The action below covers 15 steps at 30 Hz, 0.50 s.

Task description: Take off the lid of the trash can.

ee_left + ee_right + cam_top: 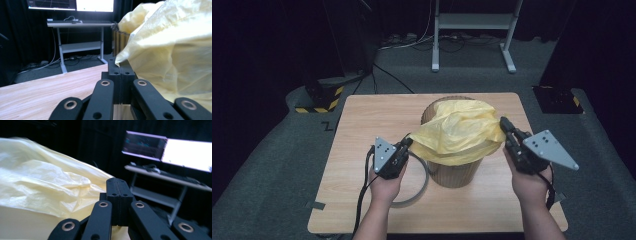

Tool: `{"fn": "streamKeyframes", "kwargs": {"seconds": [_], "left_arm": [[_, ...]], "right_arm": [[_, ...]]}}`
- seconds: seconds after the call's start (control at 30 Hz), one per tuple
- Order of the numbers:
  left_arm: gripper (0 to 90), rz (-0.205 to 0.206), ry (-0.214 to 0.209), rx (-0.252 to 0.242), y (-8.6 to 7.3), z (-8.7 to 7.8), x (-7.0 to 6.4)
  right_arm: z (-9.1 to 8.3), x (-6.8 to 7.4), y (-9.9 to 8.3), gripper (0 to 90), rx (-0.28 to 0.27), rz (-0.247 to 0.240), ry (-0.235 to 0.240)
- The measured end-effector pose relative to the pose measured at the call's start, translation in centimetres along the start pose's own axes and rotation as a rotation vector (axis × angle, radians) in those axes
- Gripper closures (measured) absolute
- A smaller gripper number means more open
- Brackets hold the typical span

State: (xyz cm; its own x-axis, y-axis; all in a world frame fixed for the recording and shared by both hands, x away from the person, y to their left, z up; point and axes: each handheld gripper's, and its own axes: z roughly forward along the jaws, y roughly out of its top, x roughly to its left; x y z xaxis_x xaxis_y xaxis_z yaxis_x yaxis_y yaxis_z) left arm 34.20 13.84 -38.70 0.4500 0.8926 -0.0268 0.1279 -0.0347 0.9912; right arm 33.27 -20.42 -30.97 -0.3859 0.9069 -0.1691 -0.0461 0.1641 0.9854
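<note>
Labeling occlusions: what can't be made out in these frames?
- Bin inside: high view, hidden under the yellow bag.
- Right gripper grip: in its own view the jaws meet, but the bag edge passes behind them, so I cannot tell if film is pinched.
- Ring on the table: high view, partly hidden by the left gripper and hand.
- Monitors: right gripper view, too blurred to read.

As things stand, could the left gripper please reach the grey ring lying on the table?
Probably not yet: the left gripper is shut on the yellow bag; the grey ring lies just below it, unobstructed.

Dim surroundings, blurred glaring monitors [175, 151]
</note>
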Motion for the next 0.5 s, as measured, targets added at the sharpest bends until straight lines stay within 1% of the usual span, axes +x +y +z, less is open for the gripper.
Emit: {"fn": "streamKeyframes", "kwargs": {"seconds": [0.03, 0.1, 0.13, 0.17, 0.23, 0.3, 0.4, 0.43, 0.47, 0.5], "left_arm": [[89.8, 0.001, 0.004, 0.007, -0.1, 0.3, 0.1], [89.8, 0.002, 0.008, 0.027, -0.2, 1.1, 0.5], [89.8, 0.004, 0.010, 0.035, -0.3, 1.4, 0.6], [89.8, 0.008, 0.012, 0.046, -0.4, 1.8, 0.6], [89.8, 0.017, 0.009, 0.066, -0.7, 2.6, 0.6], [89.8, 0.029, -0.006, 0.081, -0.9, 3.2, 0.4], [89.8, 0.048, -0.030, 0.087, -1.2, 3.7, -0.3], [89.8, 0.056, -0.031, 0.089, -1.2, 3.8, -0.5], [89.8, 0.054, -0.021, 0.089, -1.3, 3.7, -0.7], [89.9, 0.046, -0.027, 0.088, -1.4, 3.6, -0.7]], "right_arm": [[0.7, -0.9, -0.5, 90.0, 0.031, 0.020, -0.004], [1.7, -2.0, -1.1, 90.0, 0.062, 0.034, -0.015], [2.3, -2.4, -1.6, 90.0, 0.081, 0.040, -0.019], [2.6, -2.6, -1.9, 90.0, 0.092, 0.041, -0.021], [3.4, -2.6, -2.8, 90.0, 0.119, 0.046, -0.018], [3.8, -2.4, -3.7, 90.0, 0.134, 0.057, -0.008], [3.8, -2.0, -4.8, 90.0, 0.137, 0.070, 0.005], [3.6, -2.0, -5.1, 90.0, 0.135, 0.074, 0.007], [3.6, -2.0, -5.3, 90.0, 0.135, 0.079, 0.009], [3.5, -2.1, -5.5, 90.0, 0.134, 0.087, 0.013]]}}
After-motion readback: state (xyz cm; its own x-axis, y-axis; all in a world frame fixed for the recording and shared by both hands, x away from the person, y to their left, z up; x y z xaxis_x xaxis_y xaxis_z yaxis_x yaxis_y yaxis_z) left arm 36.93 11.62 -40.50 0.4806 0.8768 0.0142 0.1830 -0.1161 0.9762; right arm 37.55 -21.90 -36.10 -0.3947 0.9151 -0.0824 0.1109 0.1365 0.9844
